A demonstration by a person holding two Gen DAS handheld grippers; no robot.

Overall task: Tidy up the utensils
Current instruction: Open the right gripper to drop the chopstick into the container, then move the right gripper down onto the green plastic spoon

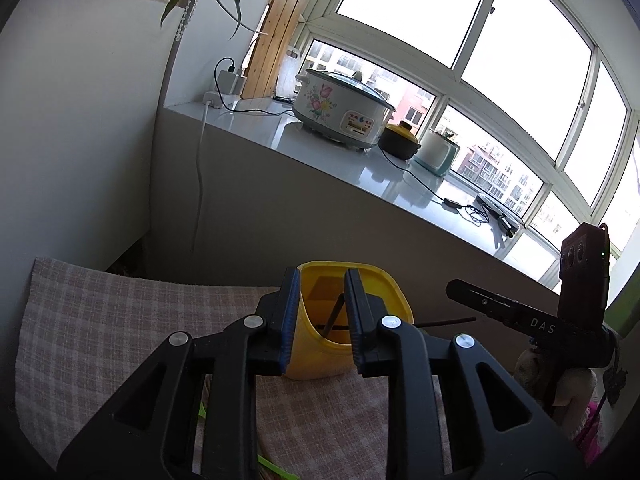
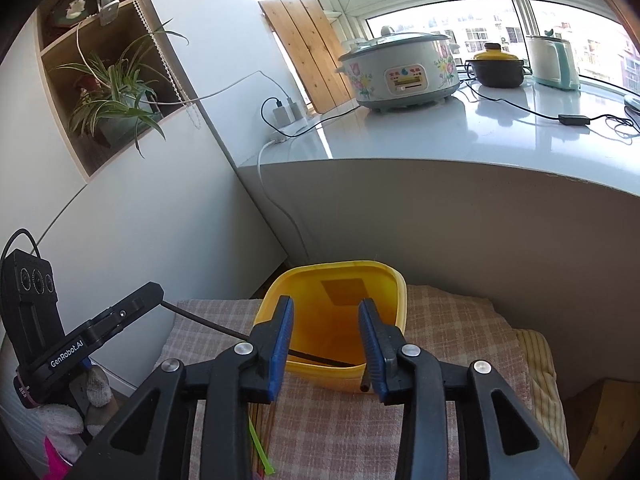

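Note:
A yellow plastic utensil holder (image 1: 352, 320) stands on a checked cloth (image 1: 120, 320); it also shows in the right wrist view (image 2: 336, 320). A dark chopstick (image 1: 332, 316) leans inside it between my left gripper's (image 1: 322, 320) fingers, which stand slightly apart just above the holder's near rim. In the right wrist view my left gripper (image 2: 160, 296) appears to hold a dark chopstick (image 2: 208, 322) that slants down into the holder. My right gripper (image 2: 326, 344) is open over the holder, with a dark stick end (image 2: 364, 382) by its right finger. Whether the left jaws touch the chopstick is unclear.
A grey ledge (image 2: 440, 140) behind the holder carries a floral rice cooker (image 2: 400, 72), a dark pot with yellow lid (image 2: 498, 66), a kettle (image 2: 554, 62), cables and a wooden board (image 2: 308, 52). A plant (image 2: 116, 92) sits in a wall niche. Green straws (image 2: 260, 448) lie on the cloth.

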